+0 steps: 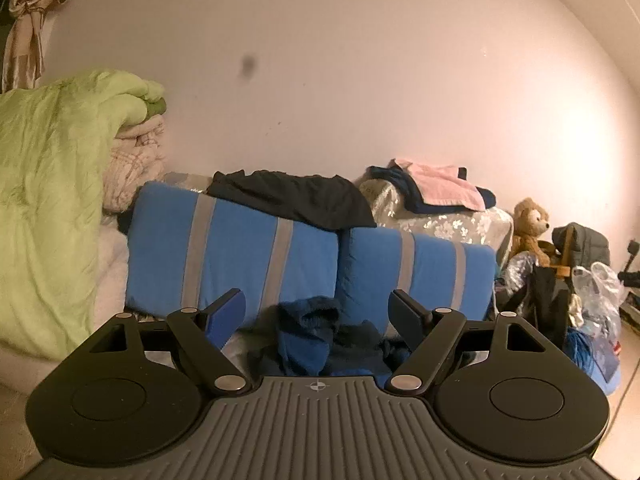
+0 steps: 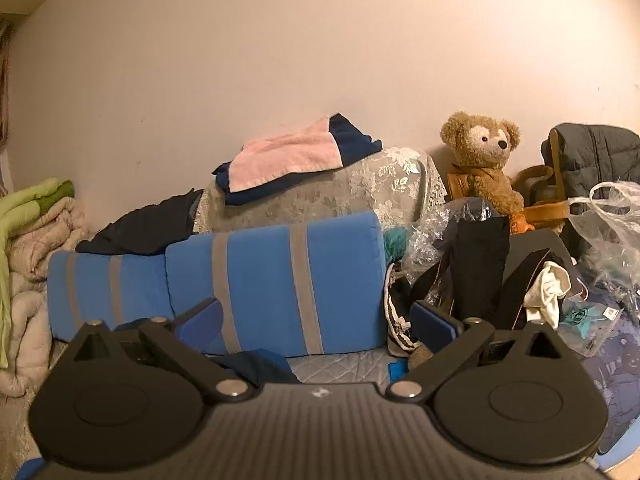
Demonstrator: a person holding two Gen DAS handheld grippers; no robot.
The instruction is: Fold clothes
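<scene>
fingers wide apart on left gripper (image 1: pixel 316 316) and right gripper (image 2: pixel 316 324), both empty.

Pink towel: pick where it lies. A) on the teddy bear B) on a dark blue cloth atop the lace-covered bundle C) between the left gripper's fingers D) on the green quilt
B: the pink towel rests on a dark blue cloth atop the lace-covered bundle.

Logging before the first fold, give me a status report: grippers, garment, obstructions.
Left gripper open, empty. Right gripper open, empty. Blue garment crumpled, ungrasped, before the blue striped cushions. Nothing blocking it.
</scene>
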